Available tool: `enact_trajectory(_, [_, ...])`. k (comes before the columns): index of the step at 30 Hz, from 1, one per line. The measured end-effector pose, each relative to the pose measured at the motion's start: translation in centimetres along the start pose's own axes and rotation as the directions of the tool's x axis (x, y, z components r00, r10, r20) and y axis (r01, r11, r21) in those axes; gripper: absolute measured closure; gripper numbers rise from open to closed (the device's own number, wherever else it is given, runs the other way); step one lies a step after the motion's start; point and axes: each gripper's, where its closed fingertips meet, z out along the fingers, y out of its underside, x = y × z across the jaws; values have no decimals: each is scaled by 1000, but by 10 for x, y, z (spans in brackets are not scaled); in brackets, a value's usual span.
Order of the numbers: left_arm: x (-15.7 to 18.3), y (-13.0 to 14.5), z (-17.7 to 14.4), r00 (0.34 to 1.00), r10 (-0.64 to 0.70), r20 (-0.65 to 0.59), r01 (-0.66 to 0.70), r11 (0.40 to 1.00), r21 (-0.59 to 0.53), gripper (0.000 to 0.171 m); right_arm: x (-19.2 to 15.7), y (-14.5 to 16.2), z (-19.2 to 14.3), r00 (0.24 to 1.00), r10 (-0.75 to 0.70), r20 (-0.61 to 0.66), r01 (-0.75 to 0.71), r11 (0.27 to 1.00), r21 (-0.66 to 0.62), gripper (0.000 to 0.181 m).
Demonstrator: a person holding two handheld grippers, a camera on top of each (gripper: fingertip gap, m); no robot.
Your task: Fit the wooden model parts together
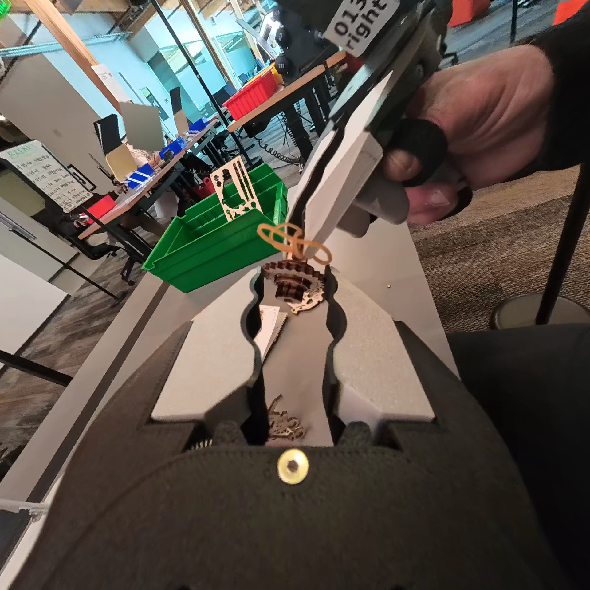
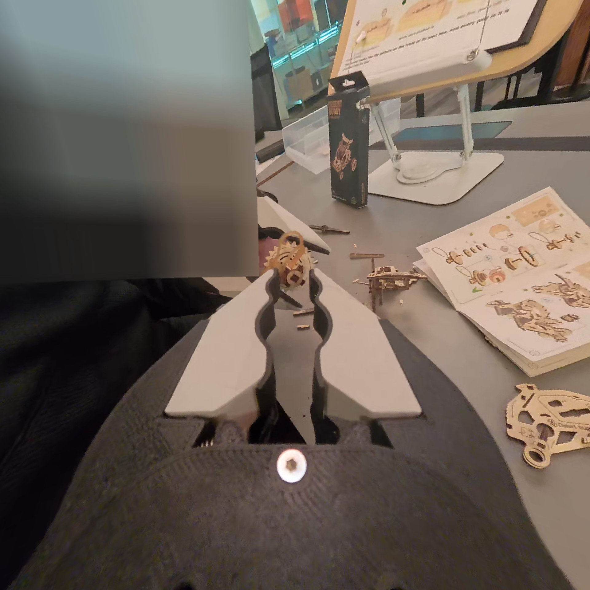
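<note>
My left gripper (image 1: 293,277) is shut on a wooden gear assembly (image 1: 289,281), a toothed wheel with a stepped hub, and holds it above the grey table (image 1: 383,277). My right gripper (image 1: 298,253) comes down from the upper right in a person's hand. Its tips sit just above the gear, pinched on a tan rubber band (image 1: 271,231) that loops out on both sides. In the right wrist view the gear (image 2: 292,271) and the band (image 2: 295,247) sit at my right gripper's tips (image 2: 293,276). One of the left gripper's white fingers (image 2: 287,223) is behind them.
A green bin (image 1: 207,252) holding a punched wooden sheet (image 1: 236,191) stands beyond the gear. On the table are an open instruction booklet (image 2: 510,287), a black box (image 2: 348,150), a white document stand (image 2: 424,178), a part-built wooden frame (image 2: 392,277), a wooden side panel (image 2: 552,421) and loose sticks (image 2: 367,255). My two grippers' fingertips are within a few centimetres of each other. Left tips and right tips are each some 20 centimetres from the wooden side panel (image 2: 552,421).
</note>
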Motion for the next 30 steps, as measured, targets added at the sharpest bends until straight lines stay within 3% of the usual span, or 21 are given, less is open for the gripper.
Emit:
enact_trajectory(11, [1, -6, -3, 993, -72, -97, 73, 997, 8, 136, -6, -1, 0, 985, -173, 2, 173, 983, -53, 172])
enact_trajectory(20, [4, -11, -5, 963, -165, -214, 171, 985, 9, 136, -9, -4, -2, 926, -377, 4, 375, 919, -122, 172])
enact_trajectory(26, [7, -14, -5, 937, -221, -270, 236, 971, 26, 136, -12, -4, -4, 842, -540, 6, 533, 829, -171, 172])
enact_trajectory(30, [11, -16, -6, 917, -239, -320, 265, 964, 37, 136, -15, -5, -5, 710, -704, 4, 688, 693, -216, 172])
